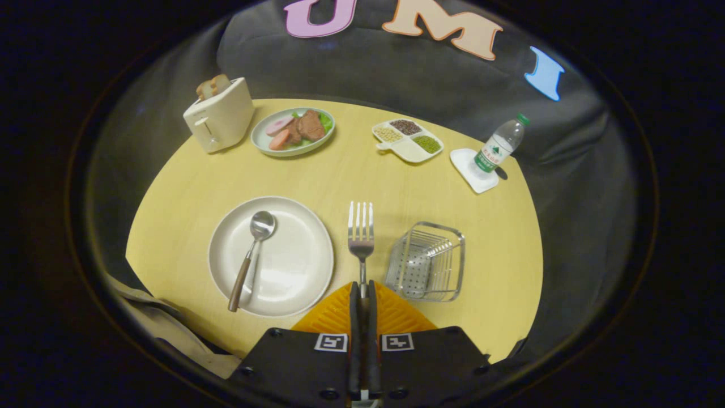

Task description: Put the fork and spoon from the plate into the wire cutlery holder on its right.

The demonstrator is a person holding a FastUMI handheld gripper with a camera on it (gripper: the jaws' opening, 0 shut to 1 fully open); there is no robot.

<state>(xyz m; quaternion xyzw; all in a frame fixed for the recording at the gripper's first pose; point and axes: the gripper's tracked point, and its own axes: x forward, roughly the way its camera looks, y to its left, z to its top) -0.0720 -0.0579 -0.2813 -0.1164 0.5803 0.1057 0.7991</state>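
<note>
The gripper (362,289) is held above the near part of the round yellow table (362,170), pointing away toward the far side, level and straight. Its two fingers are pressed together on the handle of the fork (361,232), which sticks out just ahead of them with its tines pointing far, toward the middle of the table. The fork sits in the gap between the white plate (294,272) on the left and the wire cutlery holder (427,262) on the right, lifted clear of the plate; whether it touches the table cannot be told.

The spoon (254,249) lies on the plate with its bowl toward the far side and its brown handle slanting near and left, the handle's end reaching the plate's near rim. The wire cutlery holder stands on the table just right of the fingers, with nothing visible inside it.

On the far side of the table, from left to right, stand a cream toaster (220,116) with bread in its slots, a pale green dish of food (293,131), a divided tray (408,140) with beans and grains, and a water bottle (499,146) on a white coaster (473,170). A piece of beige cloth (164,328) shows at the near left edge of the table.
</note>
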